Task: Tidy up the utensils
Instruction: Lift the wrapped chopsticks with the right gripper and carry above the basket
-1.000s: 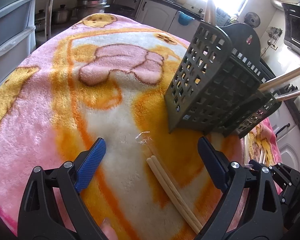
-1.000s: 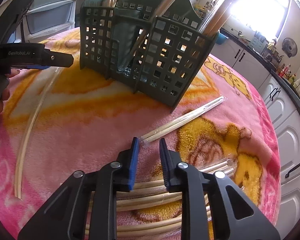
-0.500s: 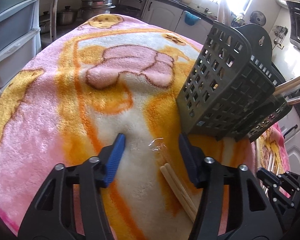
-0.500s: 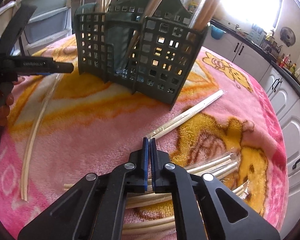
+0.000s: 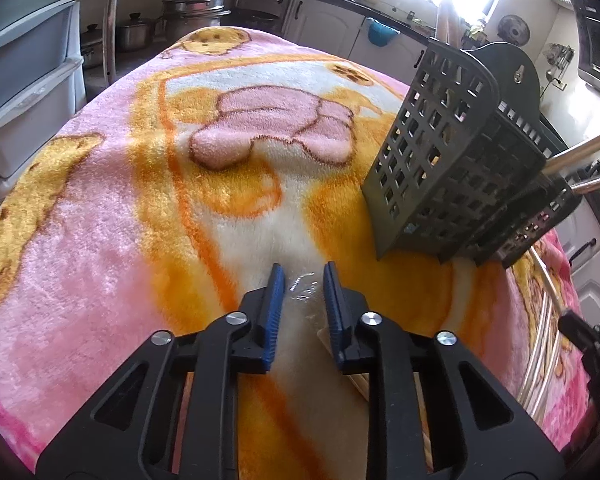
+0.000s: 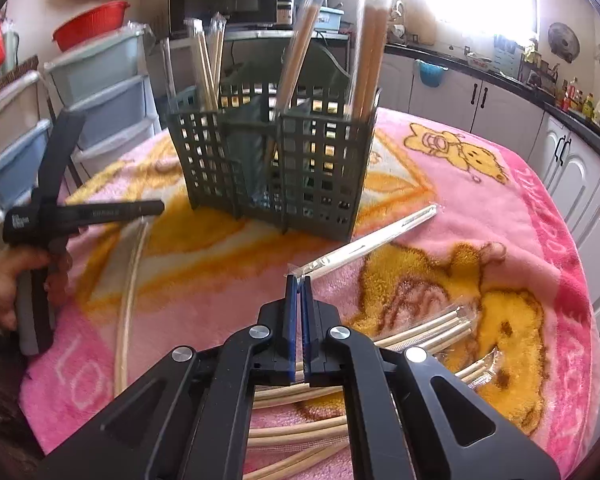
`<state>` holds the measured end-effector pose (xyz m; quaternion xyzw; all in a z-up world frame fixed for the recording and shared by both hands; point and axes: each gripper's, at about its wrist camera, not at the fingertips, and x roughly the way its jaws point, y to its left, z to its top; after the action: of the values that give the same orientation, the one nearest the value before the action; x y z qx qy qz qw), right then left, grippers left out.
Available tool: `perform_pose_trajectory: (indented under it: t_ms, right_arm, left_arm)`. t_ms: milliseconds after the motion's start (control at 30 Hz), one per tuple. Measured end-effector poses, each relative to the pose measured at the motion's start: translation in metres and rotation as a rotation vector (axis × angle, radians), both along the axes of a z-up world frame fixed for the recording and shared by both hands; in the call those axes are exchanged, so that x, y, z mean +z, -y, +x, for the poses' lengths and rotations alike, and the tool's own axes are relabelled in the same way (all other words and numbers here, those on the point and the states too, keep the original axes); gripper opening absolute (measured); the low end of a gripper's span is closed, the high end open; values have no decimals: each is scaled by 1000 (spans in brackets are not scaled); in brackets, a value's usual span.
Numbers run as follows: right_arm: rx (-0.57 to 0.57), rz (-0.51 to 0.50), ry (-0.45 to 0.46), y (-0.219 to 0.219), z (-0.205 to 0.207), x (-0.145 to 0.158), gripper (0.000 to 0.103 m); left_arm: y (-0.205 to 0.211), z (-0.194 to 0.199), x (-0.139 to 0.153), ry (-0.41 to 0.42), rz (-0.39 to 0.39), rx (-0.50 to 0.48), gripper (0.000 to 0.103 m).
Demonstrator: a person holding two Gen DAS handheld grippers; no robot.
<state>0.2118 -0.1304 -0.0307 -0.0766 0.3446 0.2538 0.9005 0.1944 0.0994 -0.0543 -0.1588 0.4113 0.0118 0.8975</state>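
A dark green slotted utensil holder [image 6: 276, 168] stands on the blanket, with several wrapped chopstick pairs upright in it; it also shows in the left wrist view [image 5: 456, 176]. My right gripper [image 6: 298, 280] is shut on the clear wrapper end of a wrapped chopstick pair [image 6: 372, 242] that lies on the blanket. My left gripper [image 5: 303, 280] is narrowed around the clear wrapper tip [image 5: 305, 290] of another wrapped chopstick pair [image 5: 340, 356] under its fingers; a gap still shows between the pads. The left gripper also shows in the right wrist view [image 6: 156, 208].
A pink and orange fleece blanket [image 5: 120, 200] covers the round table. Several more wrapped chopsticks [image 6: 420, 336] lie in a pile by the right gripper. Plastic drawers [image 6: 100, 92] stand at the left, kitchen cabinets [image 6: 500, 108] behind.
My left gripper has closed from wide open to a narrow gap around the wrapper tip. My right gripper has closed fully on the other wrapper end and lifted slightly.
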Motion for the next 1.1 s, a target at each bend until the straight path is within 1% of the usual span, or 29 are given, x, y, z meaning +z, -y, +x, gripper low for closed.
perform_pose_trajectory:
  t_ms: [33,167,267,367,633,900,1100]
  right_arm:
    - [2,21,-5,2,-1,2,2]
    - [3,63,-3,7,-2,8,2]
    - [3,92,-2,12,-4,13,2]
    - [4,111,7,15,-6,18,2]
    - [15,154,64,22,-20,41,2]
    - [47,190,137,22,-38,67,2]
    - [70,222,169,24,-47,83,2]
  left_arm:
    - [0,-2,0,2,-6,-1,10]
    - [-1,-8,2,9,-39,-16,5]
    - [1,-14,6,29,-61,-30,4]
    - [6,-22,16,67,-69,-40,4]
    - [14,-40,64,212,-87,-56,3]
    - [29,-48,116,357,-109,-113,1]
    - [39,-49,135,411,-121,-156,0]
